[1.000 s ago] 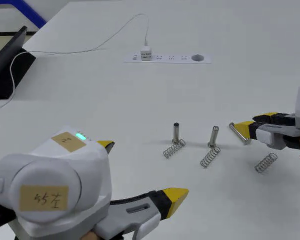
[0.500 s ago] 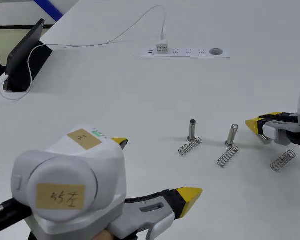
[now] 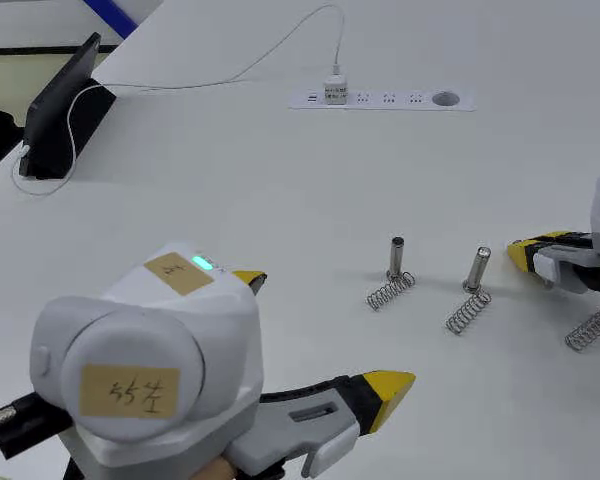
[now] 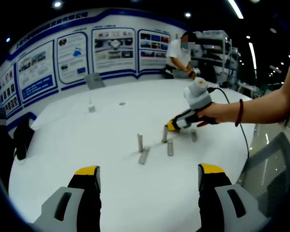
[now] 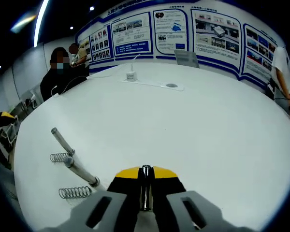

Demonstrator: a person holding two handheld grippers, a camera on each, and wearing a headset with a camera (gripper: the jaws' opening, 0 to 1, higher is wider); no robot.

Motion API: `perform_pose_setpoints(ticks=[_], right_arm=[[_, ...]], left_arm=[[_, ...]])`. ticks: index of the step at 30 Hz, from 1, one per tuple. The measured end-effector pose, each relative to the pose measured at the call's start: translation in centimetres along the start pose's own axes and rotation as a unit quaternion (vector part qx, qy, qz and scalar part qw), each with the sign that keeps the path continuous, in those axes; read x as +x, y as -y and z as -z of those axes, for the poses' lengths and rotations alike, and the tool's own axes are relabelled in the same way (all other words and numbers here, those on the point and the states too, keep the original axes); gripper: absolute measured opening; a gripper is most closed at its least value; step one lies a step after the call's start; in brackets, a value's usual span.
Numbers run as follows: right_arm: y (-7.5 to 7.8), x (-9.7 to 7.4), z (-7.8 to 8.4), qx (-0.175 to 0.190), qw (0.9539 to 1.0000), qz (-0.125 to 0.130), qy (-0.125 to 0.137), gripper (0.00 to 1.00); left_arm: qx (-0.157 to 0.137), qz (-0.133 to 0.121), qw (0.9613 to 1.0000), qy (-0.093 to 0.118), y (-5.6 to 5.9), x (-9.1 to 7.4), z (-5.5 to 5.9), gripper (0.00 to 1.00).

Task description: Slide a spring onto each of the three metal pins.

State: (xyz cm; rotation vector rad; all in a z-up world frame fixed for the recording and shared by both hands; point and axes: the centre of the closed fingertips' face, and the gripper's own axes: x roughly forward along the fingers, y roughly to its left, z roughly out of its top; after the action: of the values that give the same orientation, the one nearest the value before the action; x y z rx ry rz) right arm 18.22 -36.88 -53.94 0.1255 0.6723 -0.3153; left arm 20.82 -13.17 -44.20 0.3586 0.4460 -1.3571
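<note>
Right claw [image 5: 145,174] has pinched shut on the third pin [image 5: 145,197] — ready for threading (a spring [image 3: 591,330] lies just beside it); left claw [image 4: 148,170] hangs spread.

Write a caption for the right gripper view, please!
Right gripper pinches one metal pin; two other pins and two springs wait on the white table.

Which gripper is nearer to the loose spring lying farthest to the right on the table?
Right. The right gripper hangs just beyond that spring; the left gripper is far off to its left, near the person.
</note>
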Motion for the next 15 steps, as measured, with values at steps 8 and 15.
perform_pose_setpoints(ticks=[8, 15], right_arm=[[0.2, -0.5, -0.2, 0.035, 0.9992, 0.010, -0.015, 0.09], [0.4, -2.1, -1.1, 0.053, 0.9986, 0.007, 0.001, 0.08]], left_arm=[[0.010, -0.008, 0.9999, 0.000, -0.3, -0.3, 0.0, 0.84], [0.011, -0.011, 0.9999, 0.004, -0.4, -0.3, -0.2, 0.85]])
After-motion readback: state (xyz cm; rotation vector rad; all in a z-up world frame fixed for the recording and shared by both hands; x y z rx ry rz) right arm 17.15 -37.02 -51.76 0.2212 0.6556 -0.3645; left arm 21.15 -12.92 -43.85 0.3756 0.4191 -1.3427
